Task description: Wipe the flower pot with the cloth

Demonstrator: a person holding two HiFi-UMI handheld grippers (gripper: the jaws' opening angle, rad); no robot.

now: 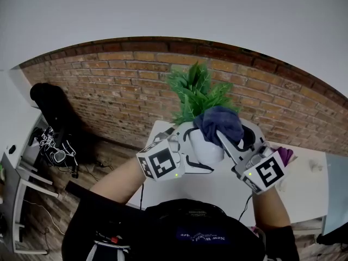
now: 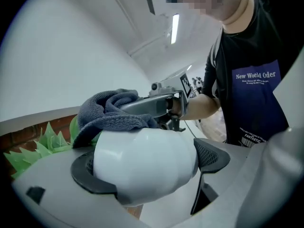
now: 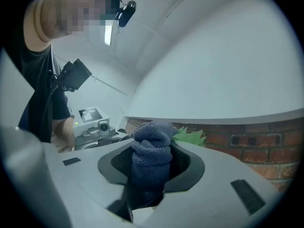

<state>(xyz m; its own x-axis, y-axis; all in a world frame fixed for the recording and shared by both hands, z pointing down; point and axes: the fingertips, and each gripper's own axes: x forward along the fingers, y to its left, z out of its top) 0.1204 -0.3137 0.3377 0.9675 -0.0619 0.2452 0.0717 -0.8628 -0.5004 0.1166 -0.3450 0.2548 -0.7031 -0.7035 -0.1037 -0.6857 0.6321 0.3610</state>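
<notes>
— Where's the flower pot [image 2: 147, 160] right now?

— I've got it in the left gripper [image 1: 189, 152]. The white body sits between the two dark pads [image 2: 90, 175], and both press on its sides, so that gripper is clamped on the pot. In the head view it shows at 12 o'clock from my chest, against the far edge of the white tabletop [image 1: 217, 192].

— And the cloth [image 3: 152, 156]?

— It's bunched up, dark blue-grey, and pinched in the right gripper [image 1: 234, 137]. In the right gripper view the jaws close on the wad and its top pokes out past them. In the head view the cloth lies on the pot's rim at about 1 o'clock, touching it.

— How do the grippers come in?

— The left reaches in from 8 o'clock and the right from 4 o'clock. The left gripper view shows the right one just over the pot, with the cloth draped between them.

— What about the plant [image 1: 196, 91]?

— Its green leaves stick out toward 12 o'clock, in front of the brick wall [image 1: 119, 86]. The cloth covers part of their base.

— Is the pot resting on the tabletop?

— I can't tell.
</notes>
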